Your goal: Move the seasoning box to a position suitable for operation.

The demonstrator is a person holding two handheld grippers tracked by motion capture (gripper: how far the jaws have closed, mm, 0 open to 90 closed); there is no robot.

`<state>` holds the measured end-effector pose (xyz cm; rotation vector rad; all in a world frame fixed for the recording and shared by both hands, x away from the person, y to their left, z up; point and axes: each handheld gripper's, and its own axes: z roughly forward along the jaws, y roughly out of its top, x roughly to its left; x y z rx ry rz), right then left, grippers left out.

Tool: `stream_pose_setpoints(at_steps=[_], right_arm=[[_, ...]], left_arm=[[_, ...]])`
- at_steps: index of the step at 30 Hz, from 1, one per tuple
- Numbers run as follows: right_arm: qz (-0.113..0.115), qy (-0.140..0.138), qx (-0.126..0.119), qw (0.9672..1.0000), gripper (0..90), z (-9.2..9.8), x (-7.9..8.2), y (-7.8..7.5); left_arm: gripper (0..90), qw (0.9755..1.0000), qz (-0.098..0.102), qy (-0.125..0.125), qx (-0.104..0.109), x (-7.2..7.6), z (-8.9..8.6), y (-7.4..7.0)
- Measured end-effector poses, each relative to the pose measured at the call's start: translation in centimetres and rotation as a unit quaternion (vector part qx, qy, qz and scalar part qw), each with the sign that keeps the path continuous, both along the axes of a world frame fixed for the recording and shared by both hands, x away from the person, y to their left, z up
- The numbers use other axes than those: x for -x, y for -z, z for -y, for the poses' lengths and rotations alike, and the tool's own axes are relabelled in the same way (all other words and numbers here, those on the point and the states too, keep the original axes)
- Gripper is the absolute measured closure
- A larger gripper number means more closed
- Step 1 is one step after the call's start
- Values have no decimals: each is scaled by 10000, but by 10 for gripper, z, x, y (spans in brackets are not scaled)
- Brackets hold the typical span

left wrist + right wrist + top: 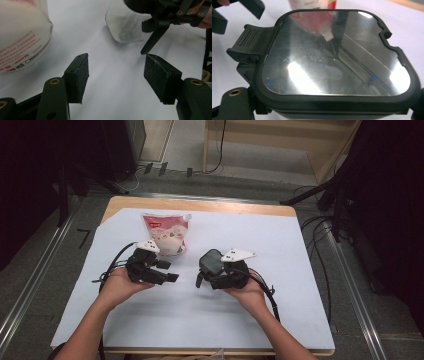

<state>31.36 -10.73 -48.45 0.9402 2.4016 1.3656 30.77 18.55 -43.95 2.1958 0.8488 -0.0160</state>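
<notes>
Overhead, white sheet (200, 315) over wooden table (200, 204).

Both tongs are black, blocky devices. In the high view, the left tongs (162, 271), left of centre, and the right tongs (212, 270), just right of centre, each carry a pale three-cornered plate with small dark marks on top. A black cable loops away from each body toward the lower frame. In the left gripper view, lower half, the two jaws end in rectangular black pads (82, 76) with a rough, speckled face, and brass-coloured screw inserts sit in the black links behind them. The forearms at the bottom of the high view are bare, with no sleeves.
</notes>
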Motion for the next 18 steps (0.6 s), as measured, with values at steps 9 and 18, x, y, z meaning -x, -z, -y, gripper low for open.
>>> stream_pose_setpoints(at_steps=[9, 18], right_arm=[[-51, -162, 112, 9998, 154, -15, 7, 6], [220, -283, 234, 9991, 153, -18, 16, 16]], left_arm=[[376, 10000, -4, 22, -15, 0, 1, 1], [377, 10000, 29, 55, -32, 1, 2, 1]])
